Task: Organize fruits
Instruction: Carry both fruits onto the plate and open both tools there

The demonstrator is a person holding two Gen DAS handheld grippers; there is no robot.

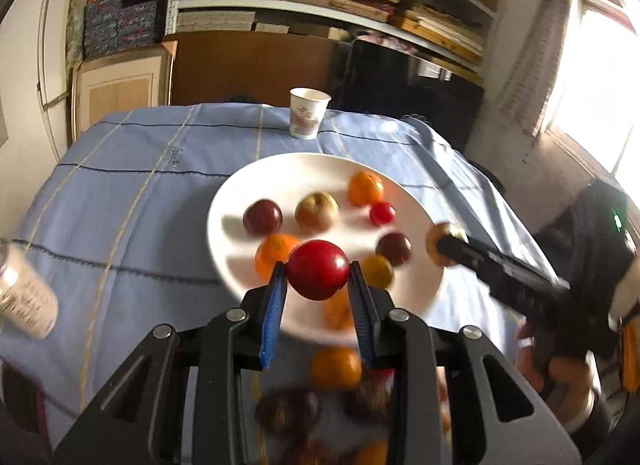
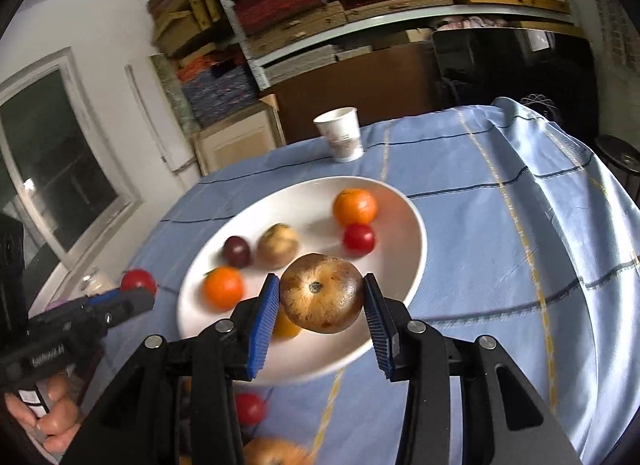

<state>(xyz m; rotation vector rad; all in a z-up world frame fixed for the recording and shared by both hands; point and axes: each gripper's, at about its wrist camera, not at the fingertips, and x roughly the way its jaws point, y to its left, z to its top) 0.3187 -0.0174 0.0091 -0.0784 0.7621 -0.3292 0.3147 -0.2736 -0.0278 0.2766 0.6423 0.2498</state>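
Glossy round red fruit [image 1: 317, 275], perhaps tomato.

A table covered by a light-blue cloth [image 1: 132, 201] with dark-blue and yellow stripes carried the objects. A white plate [image 1: 236, 201] lay near its middle, and a paper cup [image 1: 308, 113] stood upright beyond it, close to the far edge. A clear bottle [image 1: 24, 293] (blurred) appeared at the left margin. Loose fruit lay on the cloth before the plate: an orange [image 1: 335, 367], dark plums [image 1: 289, 411] and a red fruit [image 2: 250, 408].
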